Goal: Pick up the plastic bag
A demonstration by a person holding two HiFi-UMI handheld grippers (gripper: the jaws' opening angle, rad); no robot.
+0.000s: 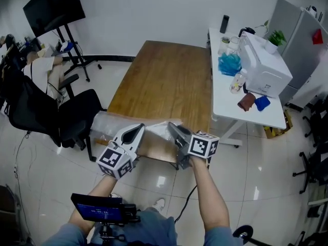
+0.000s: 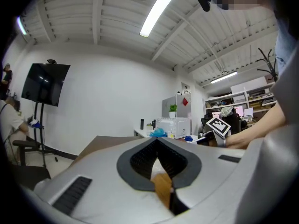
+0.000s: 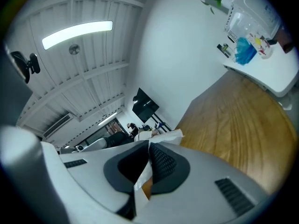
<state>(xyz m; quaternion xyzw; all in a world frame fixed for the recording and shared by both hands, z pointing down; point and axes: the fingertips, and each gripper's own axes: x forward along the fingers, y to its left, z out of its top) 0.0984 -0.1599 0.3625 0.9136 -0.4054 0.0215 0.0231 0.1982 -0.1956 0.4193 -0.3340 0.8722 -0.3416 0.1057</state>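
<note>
At far left, a black monitor [image 1: 54, 5] on a stand, and nearer, a black office chair [image 1: 66, 118] just beside the wooden table [image 1: 164, 81]. Along that table's near edge, the clear plastic bag [image 1: 110, 122], crumpled, spread from the left corner toward the middle of the edge. Partway along it, reaching in from the near side, the left gripper [image 1: 137, 132], held level with its marker cube toward the camera. In the left gripper view, the left gripper [image 2: 156, 140] drawn together at the tips, with a pale sliver between the pads, seemingly the film, and bare wood below. Just to the right, near the first but apart from it, the right gripper [image 1: 173, 129], likewise level over the table edge. In the right gripper view, the right gripper [image 3: 149, 143] clamped tight on a white fold of the plastic bag [image 3: 166, 135], with film sticking out past the tips. Between the two grippers, a short bunched stretch of the bag. Farther right, a white table [image 1: 225, 106] set against the wooden one, carrying a blue bundle [image 1: 229, 63], a white appliance [image 1: 266, 68], a brown cloth [image 1: 246, 101] and a blue cloth [image 1: 262, 103]
</note>
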